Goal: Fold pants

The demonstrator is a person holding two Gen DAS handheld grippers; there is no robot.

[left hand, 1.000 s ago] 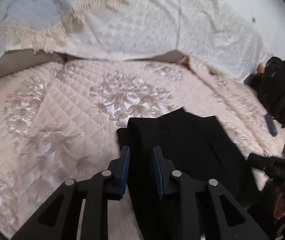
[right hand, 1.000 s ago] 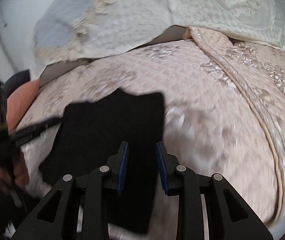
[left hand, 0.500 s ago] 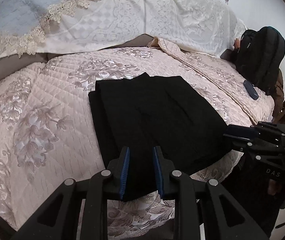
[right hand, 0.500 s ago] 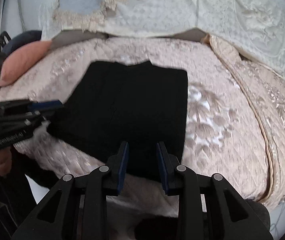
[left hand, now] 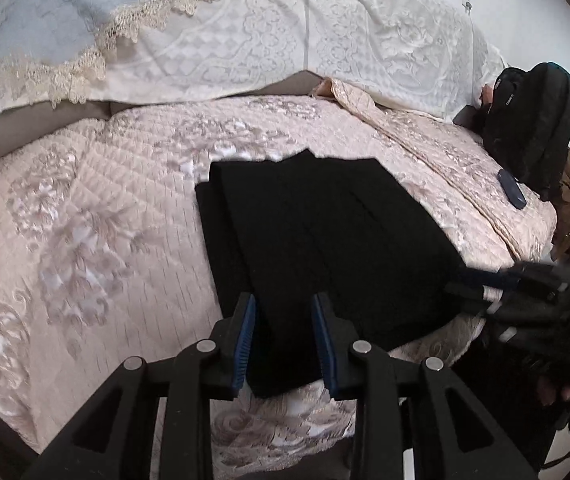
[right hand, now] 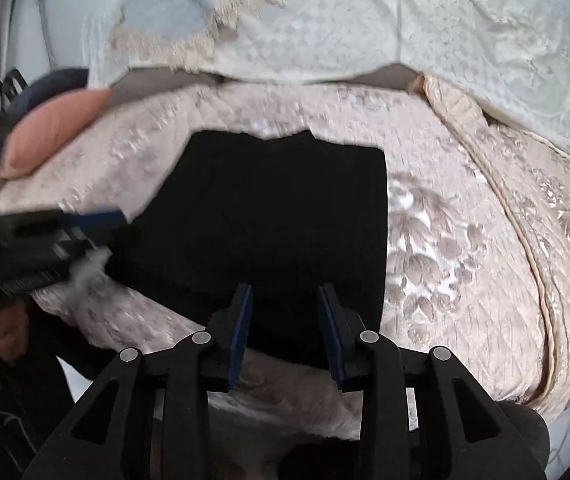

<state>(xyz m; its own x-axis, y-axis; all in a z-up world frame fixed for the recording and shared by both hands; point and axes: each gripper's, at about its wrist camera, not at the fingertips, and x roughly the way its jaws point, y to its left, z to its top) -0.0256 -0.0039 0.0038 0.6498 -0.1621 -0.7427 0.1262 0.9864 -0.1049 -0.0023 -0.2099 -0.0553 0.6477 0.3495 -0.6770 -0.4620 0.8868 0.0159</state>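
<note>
The black pants (left hand: 317, 240) lie folded into a flat, roughly rectangular stack on the bed (left hand: 85, 240), close to its near edge, with the front end of the stack reaching the edge where the cover drops away. The cloth is matt and dark, with long straight fold lines running away from the near edge and a small notch in the far edge. The bed's cover is a pale pink quilted satin, stitched in small diamonds and worked with shiny floral patterns, with a corded seam (right hand: 525, 240) curving along its right side. Behind it lies a white lace-patterned spread (left hand: 325, 40) with a scalloped beige trim (left hand: 97, 52) over pale blue fabric.

The left gripper (left hand: 283, 344) hovers over the near end of the pants; its jaws are opening, blue pads apart, with cloth seen between them but not pinched. The right gripper (right hand: 285, 332) is likewise above the near edge, jaws opening, nothing clamped.

A black backpack (left hand: 533, 120) stands at the bed's far right corner, with a dark flat phone-like object (left hand: 511, 194) just beside it. A peach pillow (right hand: 53, 128) sits at the left edge.
</note>
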